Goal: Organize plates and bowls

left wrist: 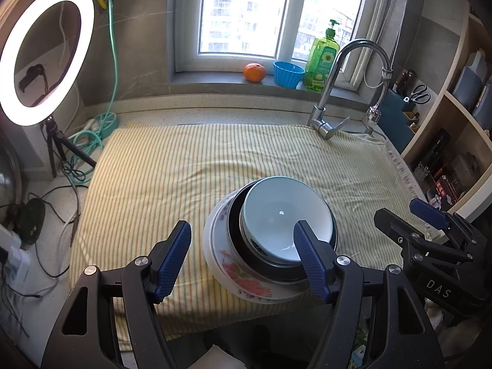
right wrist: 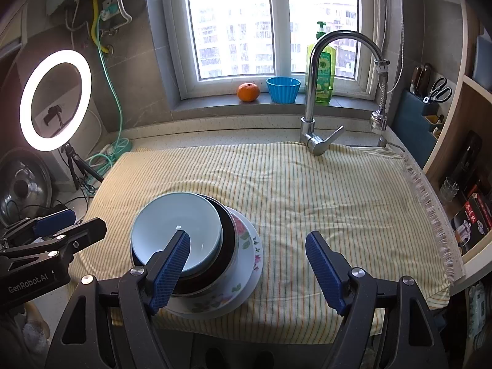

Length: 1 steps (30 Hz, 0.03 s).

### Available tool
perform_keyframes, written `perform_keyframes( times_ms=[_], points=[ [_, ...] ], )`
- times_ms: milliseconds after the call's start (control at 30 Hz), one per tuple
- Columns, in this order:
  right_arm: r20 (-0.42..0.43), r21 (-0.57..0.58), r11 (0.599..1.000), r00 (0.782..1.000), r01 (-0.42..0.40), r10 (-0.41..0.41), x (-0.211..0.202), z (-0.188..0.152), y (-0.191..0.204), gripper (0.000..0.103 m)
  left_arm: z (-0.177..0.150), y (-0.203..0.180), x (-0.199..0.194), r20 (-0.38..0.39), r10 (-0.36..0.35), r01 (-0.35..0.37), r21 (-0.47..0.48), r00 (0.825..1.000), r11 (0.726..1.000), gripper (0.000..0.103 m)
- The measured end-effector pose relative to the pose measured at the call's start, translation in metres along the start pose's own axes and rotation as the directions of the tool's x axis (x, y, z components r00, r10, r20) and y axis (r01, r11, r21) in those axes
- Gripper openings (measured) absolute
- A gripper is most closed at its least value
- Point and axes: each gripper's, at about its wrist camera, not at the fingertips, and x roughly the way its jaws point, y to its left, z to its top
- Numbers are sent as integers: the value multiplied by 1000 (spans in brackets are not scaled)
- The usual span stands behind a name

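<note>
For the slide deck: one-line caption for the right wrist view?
Open right gripper above stacked pale blue bowl, black bowl and floral plate on striped cloth.

Striped cloth (right wrist: 307, 190) open; faucet (right wrist: 319, 92) blocks back right.

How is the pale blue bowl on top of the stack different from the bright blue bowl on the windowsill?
The pale blue bowl has smooth walls; the bright blue bowl has ribbed, fluted sides. The pale one is nested in a dark bowl on a floral plate on the striped cloth; the bright one stands alone on the windowsill, between an orange and a soap bottle. The pale one looks wider and shallower. Both sit upright and look empty.
</note>
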Motion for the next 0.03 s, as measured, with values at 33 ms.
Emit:
perform_keyframes(
  times_ms=[33],
  points=[
    [-1,0,1000,1000,0,0,1,0,0,74,0,0,0,0,1,-1,-2,1000,1000,69]
  ],
)
